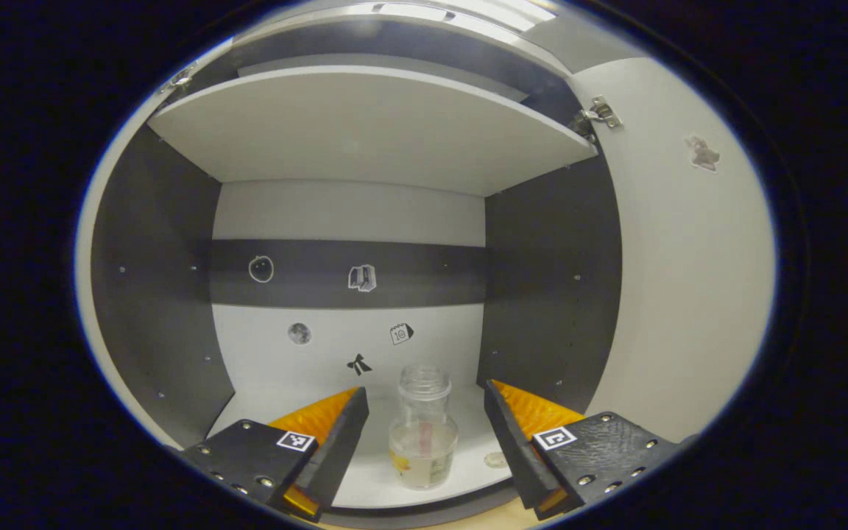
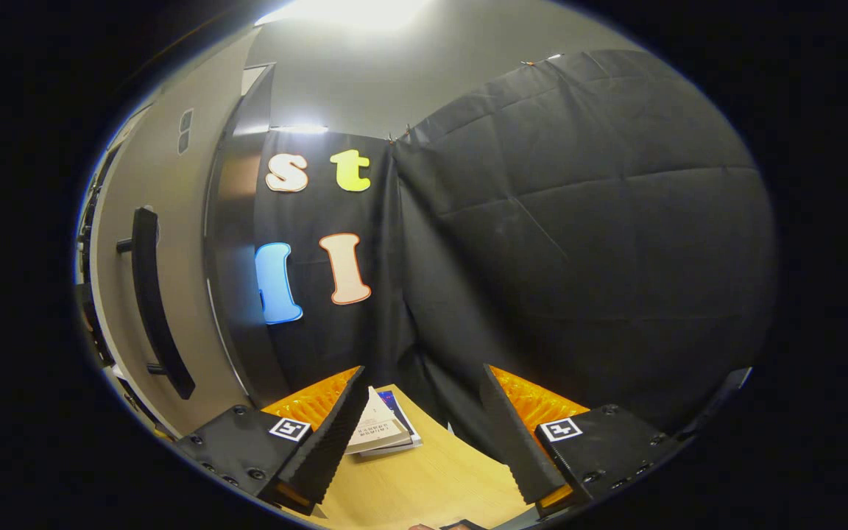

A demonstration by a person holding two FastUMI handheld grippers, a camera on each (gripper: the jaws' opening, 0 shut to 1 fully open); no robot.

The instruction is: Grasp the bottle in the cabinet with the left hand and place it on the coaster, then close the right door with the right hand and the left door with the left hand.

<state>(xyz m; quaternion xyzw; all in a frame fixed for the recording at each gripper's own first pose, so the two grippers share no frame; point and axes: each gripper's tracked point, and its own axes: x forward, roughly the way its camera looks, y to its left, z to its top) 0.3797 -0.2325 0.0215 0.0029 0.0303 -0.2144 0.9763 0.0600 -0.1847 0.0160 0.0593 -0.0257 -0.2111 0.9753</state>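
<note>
Left hand-held gripper (image 1: 424, 412) jaws apart, flanking bottle (image 1: 423, 436) untouched near shelf edge (image 1: 365, 508).

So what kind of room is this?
Probably a recording booth set up like a home: an open cabinet holding a bottle, a wooden table with booklets, and black cloth walls.

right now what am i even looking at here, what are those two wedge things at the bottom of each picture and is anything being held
Those wedges are the two fingers of a hand-held gripper; a person carries one in each hand, each with a camera looking along its fingers. In the left gripper view, the left gripper is open around a small clear bottle standing on the cabinet floor, not squeezing it. In the right gripper view, the right gripper is open and holds nothing, above a wooden table with booklets, beside the cabinet door with its handle.
</note>
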